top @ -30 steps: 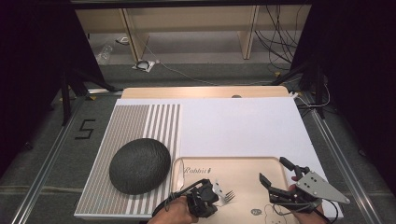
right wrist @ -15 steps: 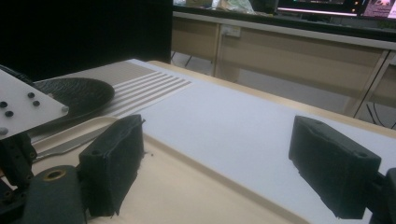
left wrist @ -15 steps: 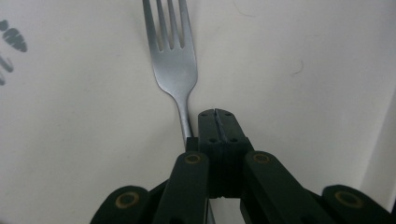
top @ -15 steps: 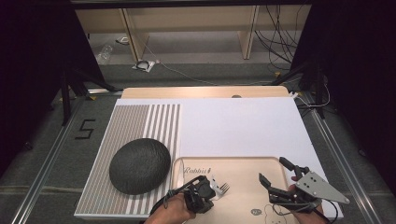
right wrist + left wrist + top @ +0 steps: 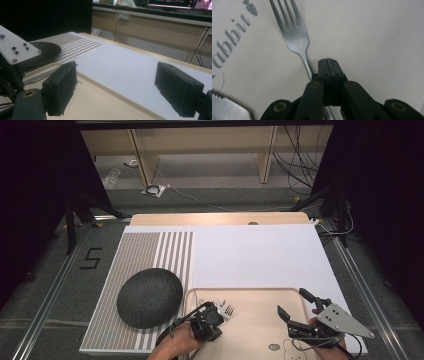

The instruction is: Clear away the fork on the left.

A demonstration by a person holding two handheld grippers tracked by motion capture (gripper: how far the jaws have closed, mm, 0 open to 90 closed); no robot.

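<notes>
Left claw (image 5: 328,65): my two black jaws are pressed together around the handle of the silver metal fork (image 5: 293,35), which lies on the pale beige tray (image 5: 372,37) with its tines toward 11 o'clock in the left gripper view. In the high view the left claw (image 5: 216,312) sits at the tray's near-left part, the fork (image 5: 228,310) just at its 3 o'clock. A silver knife blade (image 5: 227,108) lies at 8 o'clock of the fork, beside the grey "Rabbit" lettering (image 5: 229,40).

Right claw (image 5: 120,85): my jaws stand wide apart, holding nothing, above the tray's right side (image 5: 300,317). The dark round woven bowl (image 5: 149,296) rests on the striped mat (image 5: 150,250) at 9 o'clock of the tray, on the white table (image 5: 260,255).
</notes>
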